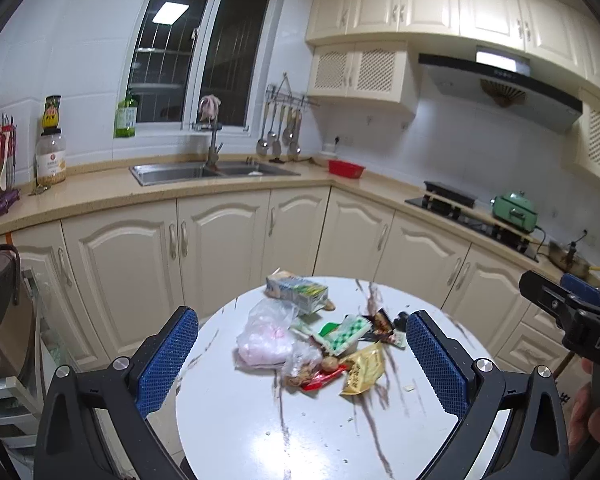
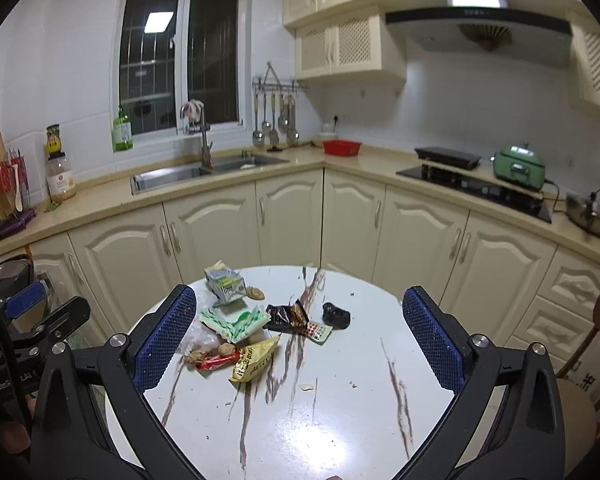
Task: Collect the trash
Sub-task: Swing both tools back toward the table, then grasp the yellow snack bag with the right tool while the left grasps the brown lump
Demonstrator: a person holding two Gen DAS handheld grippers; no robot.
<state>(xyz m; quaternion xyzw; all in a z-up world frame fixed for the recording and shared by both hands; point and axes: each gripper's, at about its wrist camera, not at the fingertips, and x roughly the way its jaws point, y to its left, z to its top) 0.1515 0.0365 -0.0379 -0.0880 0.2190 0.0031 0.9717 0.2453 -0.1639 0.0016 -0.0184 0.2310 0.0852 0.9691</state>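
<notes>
Both my left hand-held gripper (image 1: 302, 354) and right hand-held gripper (image 2: 300, 336) hang spread wide, empty, framing the wrapper pile (image 2: 240, 332) mid-frame on the bench (image 2: 340, 420), I guess to pick first.

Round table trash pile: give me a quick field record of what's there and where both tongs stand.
surface: round white marble-pattern table
far item: crushed green-and-white drink carton
pile centre: green-and-white plastic wrapper
near edge of pile: yellow foil snack packet, red wrapper
right side: dark brown snack wrapper, small black crumpled lump
left side: clear pinkish plastic bag
left tongs: open, above the table, holding nothing
right tongs: open, above the table, holding nothing
collected so far: nothing visibly
</notes>
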